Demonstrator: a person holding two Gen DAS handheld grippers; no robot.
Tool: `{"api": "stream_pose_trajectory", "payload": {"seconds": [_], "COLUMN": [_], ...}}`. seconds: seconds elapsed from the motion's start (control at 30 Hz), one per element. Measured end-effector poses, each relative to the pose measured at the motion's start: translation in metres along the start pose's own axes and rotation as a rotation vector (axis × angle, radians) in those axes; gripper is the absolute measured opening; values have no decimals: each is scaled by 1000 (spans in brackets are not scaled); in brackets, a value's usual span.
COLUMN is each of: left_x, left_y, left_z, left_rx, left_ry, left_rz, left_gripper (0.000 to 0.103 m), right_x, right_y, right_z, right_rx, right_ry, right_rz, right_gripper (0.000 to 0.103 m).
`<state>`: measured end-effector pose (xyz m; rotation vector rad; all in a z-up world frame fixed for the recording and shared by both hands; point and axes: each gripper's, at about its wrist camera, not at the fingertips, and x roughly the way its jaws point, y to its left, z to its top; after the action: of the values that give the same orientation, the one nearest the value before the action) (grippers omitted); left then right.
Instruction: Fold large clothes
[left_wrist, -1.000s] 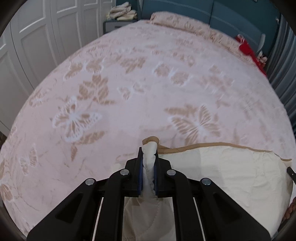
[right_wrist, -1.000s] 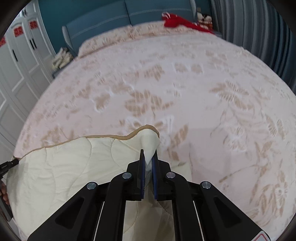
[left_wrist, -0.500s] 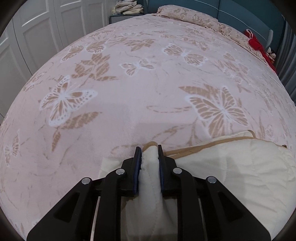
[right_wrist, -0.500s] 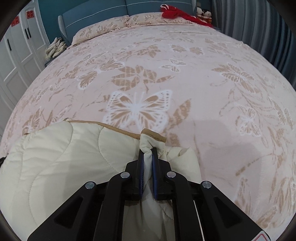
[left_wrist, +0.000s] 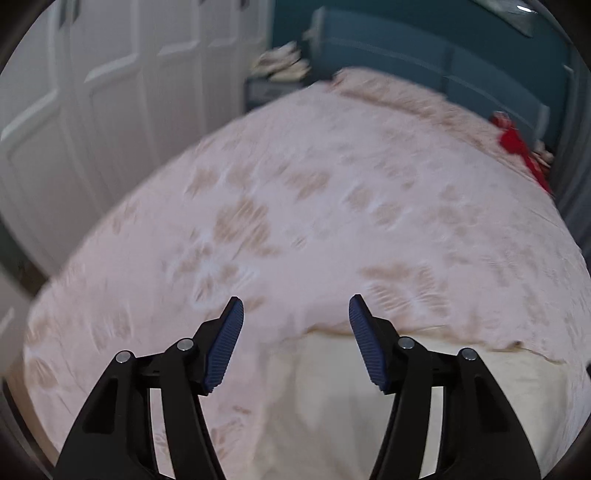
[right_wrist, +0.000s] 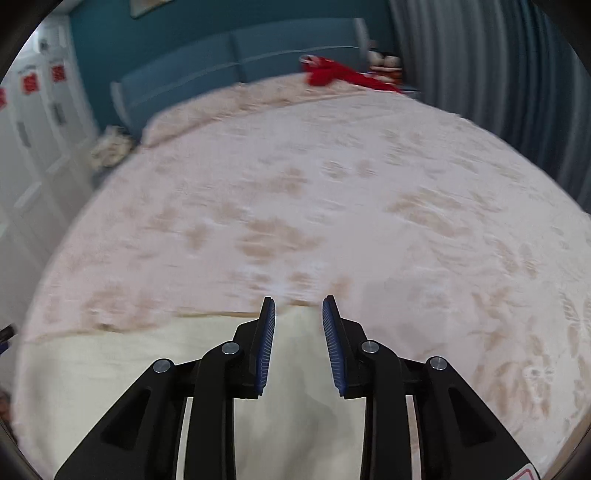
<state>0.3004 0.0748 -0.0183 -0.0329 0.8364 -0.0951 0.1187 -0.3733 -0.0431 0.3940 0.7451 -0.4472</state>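
A cream quilted garment with a tan trimmed edge lies flat on the bed, low in the left wrist view (left_wrist: 480, 384) and low in the right wrist view (right_wrist: 129, 362). My left gripper (left_wrist: 295, 306) is wide open and empty, raised above the garment's far left part. My right gripper (right_wrist: 298, 304) is open and empty, above the garment's far right corner. Both views are motion-blurred.
The bed carries a pink butterfly-patterned blanket (left_wrist: 332, 206), also in the right wrist view (right_wrist: 332, 184). A blue headboard (left_wrist: 424, 62) and a red cloth (right_wrist: 332, 74) are at the far end. White wardrobe doors (left_wrist: 92, 92) stand left, grey curtains (right_wrist: 498, 74) right.
Both grippers have let go of the garment's corners and opened. Both have lifted and pulled back, and the garment now lies flat on the bed.
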Motion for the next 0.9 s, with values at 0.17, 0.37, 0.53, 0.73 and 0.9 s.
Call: {"api": "stream_pose_trajectory", "payload": {"seconds": [0.17, 0.37, 0.53, 0.73, 0.9], "left_x": [-17, 55, 90, 107, 111], "left_y": [-86, -151, -153, -152, -150], "left_z": [1, -50, -76, -86, -94], "left_rx": [140, 252, 257, 272, 268], "left_ry": [25, 222, 271, 253, 209], "left_rz": [-185, -190, -152, -140, -142], "left_gripper": [58, 39, 39, 40, 40], "right_x": [7, 54, 100, 125, 133], "right_y": [105, 166, 170, 159, 145], "right_z": [-13, -41, -56, -66, -66], "right_rx": [-201, -317, -323, -296, -248], "right_ry": [92, 231, 324, 360, 332], "right_rz": [219, 286, 257, 242, 213], "right_gripper": [13, 4, 4, 0, 0]}}
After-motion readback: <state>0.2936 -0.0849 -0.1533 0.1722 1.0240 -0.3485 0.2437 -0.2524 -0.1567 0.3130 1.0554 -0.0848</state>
